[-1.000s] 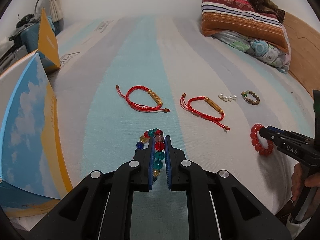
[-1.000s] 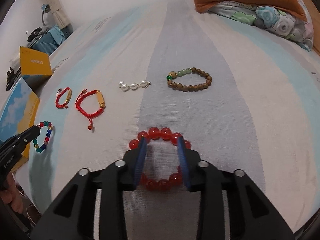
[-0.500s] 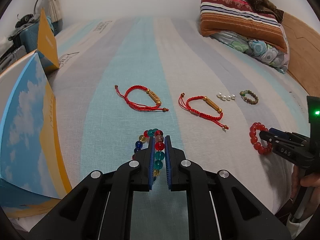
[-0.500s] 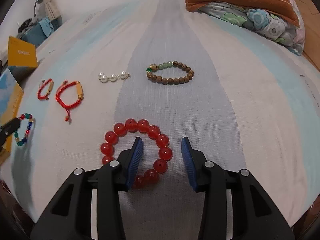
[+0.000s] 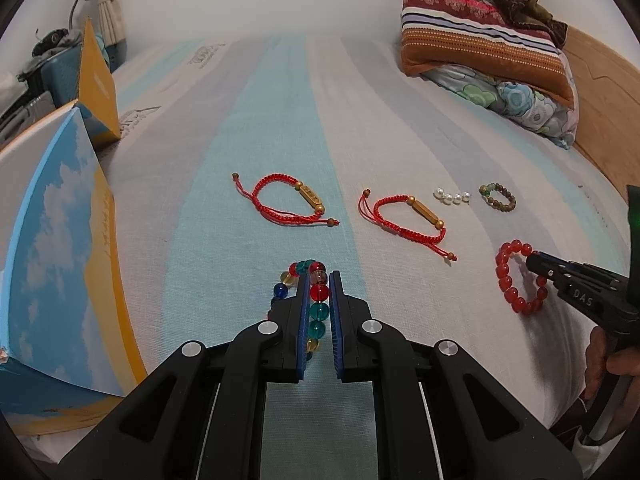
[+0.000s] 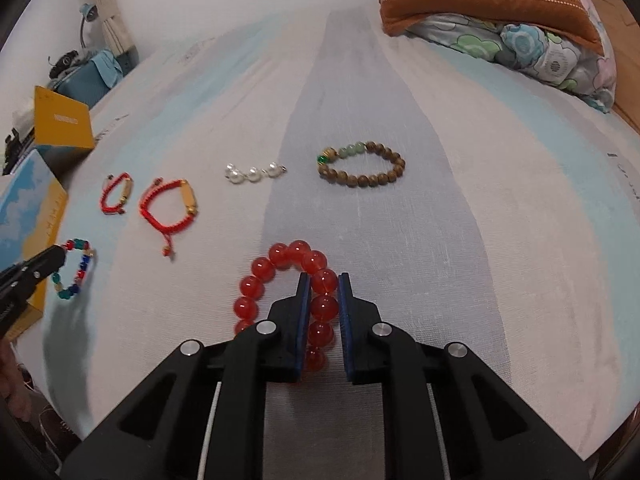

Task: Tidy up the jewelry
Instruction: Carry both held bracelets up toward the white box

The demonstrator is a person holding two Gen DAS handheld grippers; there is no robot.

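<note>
My left gripper is shut on a multicolour glass bead bracelet, low over the striped bedsheet. My right gripper is shut on the right side of a red bead bracelet; it also shows in the left wrist view. Two red cord bracelets with gold tubes, a short pearl string and a brown wooden bead bracelet lie in a row further out on the sheet. In the right wrist view the left gripper and its bracelet are at the far left.
A blue-sky and yellow box stands at the left, with a yellow card box behind it. Striped and floral pillows lie at the far right. A wooden bed edge runs along the right.
My right gripper has shifted onto the right side of the red bead bracelet and closed on its beads. My left gripper stays shut on the multicolour bracelet and has barely moved.
</note>
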